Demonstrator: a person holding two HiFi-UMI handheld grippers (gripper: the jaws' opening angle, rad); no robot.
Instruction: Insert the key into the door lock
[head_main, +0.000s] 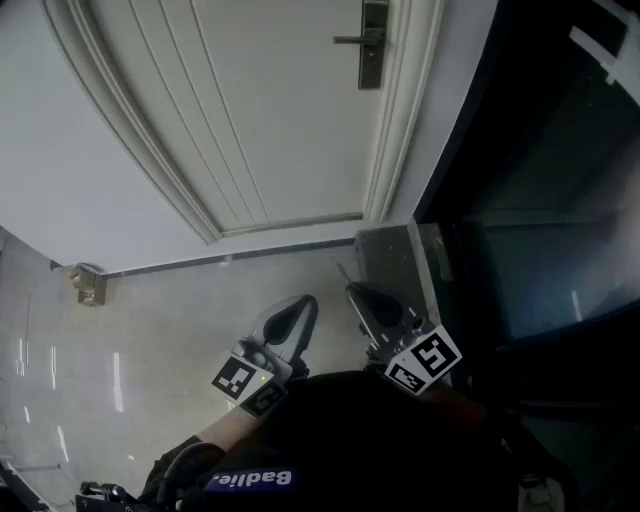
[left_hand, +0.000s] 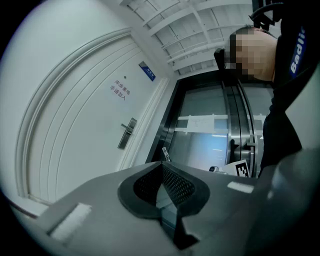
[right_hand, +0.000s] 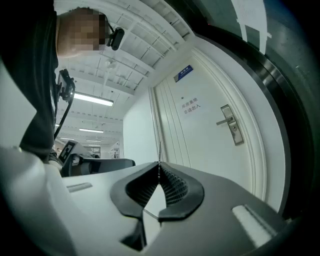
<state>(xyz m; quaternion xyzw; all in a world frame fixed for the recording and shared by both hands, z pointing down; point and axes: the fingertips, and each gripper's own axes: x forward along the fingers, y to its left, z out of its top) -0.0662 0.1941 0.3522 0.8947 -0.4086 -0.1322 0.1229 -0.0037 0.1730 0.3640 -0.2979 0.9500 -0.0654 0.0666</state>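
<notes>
Right gripper (right_hand: 159, 164) has its jaws pinched on the key (right_hand: 160, 151). From its own view the key is only a thin sliver standing edge-on out of the tips. The left gripper view catches it side-on, a small blade (left_hand: 165, 154) poking up beyond the jaws.

Left gripper (left_hand: 161, 162) has its jaws pressed together with nothing between them, and it hangs just beside its partner above the floor (head_main: 150, 310).

The door lock (head_main: 373, 45) sits on its plate up the pale door (head_main: 280, 120), well apart from both grippers. The lever handle (right_hand: 223, 121) juts out above where the keyway should be, though the slot itself is too small to make out.

The key looks like a light, stiff, flat bit of metal, probably slick on the pads. It will likely want to swivel if the tip catches the plate. The best hold is on the broad head, flat faces against the pads, with the blade left free out front.
</notes>
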